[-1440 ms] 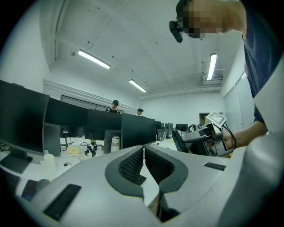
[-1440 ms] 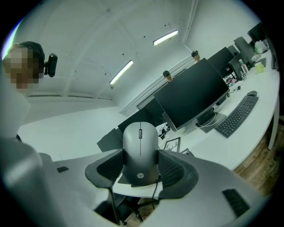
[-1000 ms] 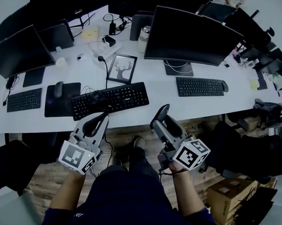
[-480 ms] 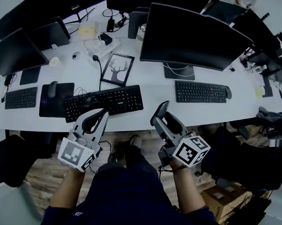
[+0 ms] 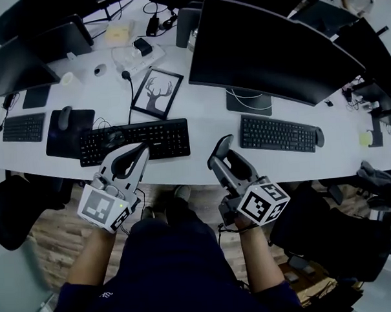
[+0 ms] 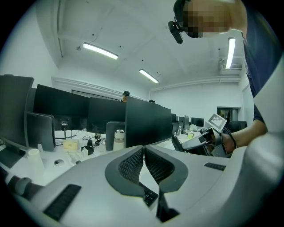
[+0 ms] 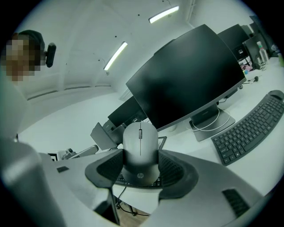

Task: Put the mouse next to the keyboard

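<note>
A grey mouse (image 7: 140, 148) sits between the jaws of my right gripper (image 7: 140, 167), which is shut on its sides and holds it nose forward. In the head view the mouse (image 5: 225, 143) and the right gripper (image 5: 221, 151) hang over the front edge of the white desk (image 5: 202, 159), between two keyboards. The black keyboard (image 5: 133, 140) lies left of it, the slimmer keyboard (image 5: 276, 133) to its right. My left gripper (image 5: 141, 150) hovers at the black keyboard's front edge. Its pads (image 6: 133, 162) meet at the tips with nothing held.
A large dark monitor (image 5: 268, 49) stands behind the right keyboard. A framed deer picture (image 5: 156, 94) leans behind the black keyboard. At far left are a mouse pad (image 5: 81, 134) with another mouse (image 5: 64, 116) and a small keyboard (image 5: 23, 127). Cables trail across the desk.
Both grippers have moved forward to the desk's front edge and sunk a little. The mouse stays gripped in the right one; the left stays shut.
</note>
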A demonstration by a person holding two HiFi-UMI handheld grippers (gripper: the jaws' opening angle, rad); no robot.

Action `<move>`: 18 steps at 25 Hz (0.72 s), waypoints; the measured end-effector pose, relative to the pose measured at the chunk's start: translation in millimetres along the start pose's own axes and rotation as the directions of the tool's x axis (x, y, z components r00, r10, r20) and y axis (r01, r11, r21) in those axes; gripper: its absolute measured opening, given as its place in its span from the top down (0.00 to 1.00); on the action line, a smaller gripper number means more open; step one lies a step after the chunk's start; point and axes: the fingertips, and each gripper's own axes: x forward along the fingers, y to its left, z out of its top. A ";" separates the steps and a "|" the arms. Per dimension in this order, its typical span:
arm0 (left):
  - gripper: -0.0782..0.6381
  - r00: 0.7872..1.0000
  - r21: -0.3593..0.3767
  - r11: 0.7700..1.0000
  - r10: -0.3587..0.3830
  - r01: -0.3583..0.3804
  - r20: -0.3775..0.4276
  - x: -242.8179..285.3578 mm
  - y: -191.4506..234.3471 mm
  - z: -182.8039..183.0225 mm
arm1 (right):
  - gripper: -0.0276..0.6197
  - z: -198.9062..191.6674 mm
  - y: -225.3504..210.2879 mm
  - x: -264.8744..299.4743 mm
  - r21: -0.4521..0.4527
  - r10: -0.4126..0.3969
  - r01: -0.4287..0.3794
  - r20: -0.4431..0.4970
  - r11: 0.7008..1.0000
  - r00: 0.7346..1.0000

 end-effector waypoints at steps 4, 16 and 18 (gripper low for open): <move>0.84 1.000 -0.005 1.000 0.022 -0.022 -0.014 16.7 0.5 -2.6 | 0.57 3.0 -17.5 8.3 -0.008 0.003 -0.003 -0.037 1.000 0.999; 0.84 0.997 -0.018 0.999 0.043 -0.045 -0.060 46.8 7.1 -22.6 | 0.57 -12.0 -63.7 32.6 -0.059 -0.041 0.033 -0.150 0.998 0.988; 0.84 0.997 -0.023 0.999 0.042 -0.043 -0.065 49.6 6.6 -26.8 | 0.57 -17.1 -71.7 34.5 -0.068 -0.056 0.045 -0.170 0.997 0.984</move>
